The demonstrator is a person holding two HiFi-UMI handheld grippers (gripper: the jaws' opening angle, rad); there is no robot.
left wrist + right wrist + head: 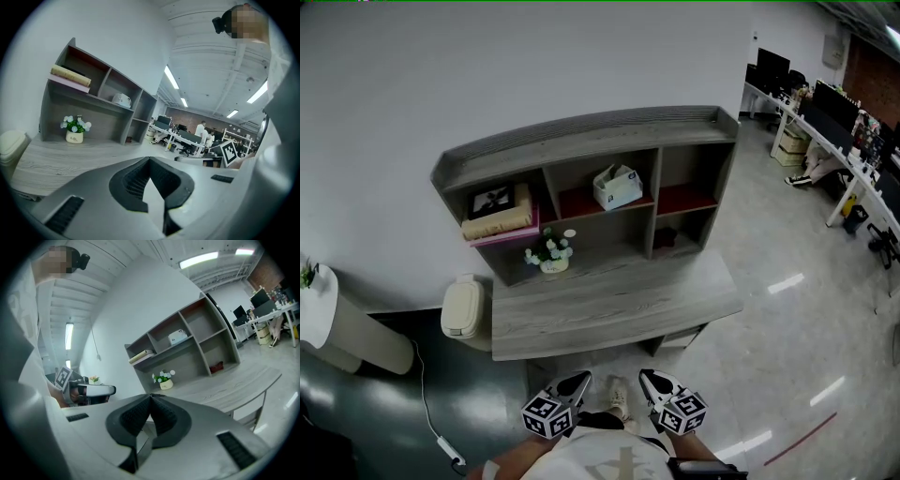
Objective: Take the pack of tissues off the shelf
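The pack of tissues (617,186) stands in the upper middle compartment of the shelf (581,131), on the red floor of that compartment. It is close to the front edge and a little turned, with open space above it and on both sides. The shelf sits along the back edge of the grey counter (619,309), against the white wall. In the upper left compartment some books (499,217) lie flat, and they reach out past the front edge. A small flower pot (551,255) stands on the counter at the foot of the shelf, toward the back left corner. From there to the front edge the counter is free wood. A bin (462,307) stands on the floor just beside the left edge of the counter.

The left claw (579,379) and the right claw (649,377) are side by side before the front edge of the counter, well apart from the shelf. Each claw is pressed together and empty.
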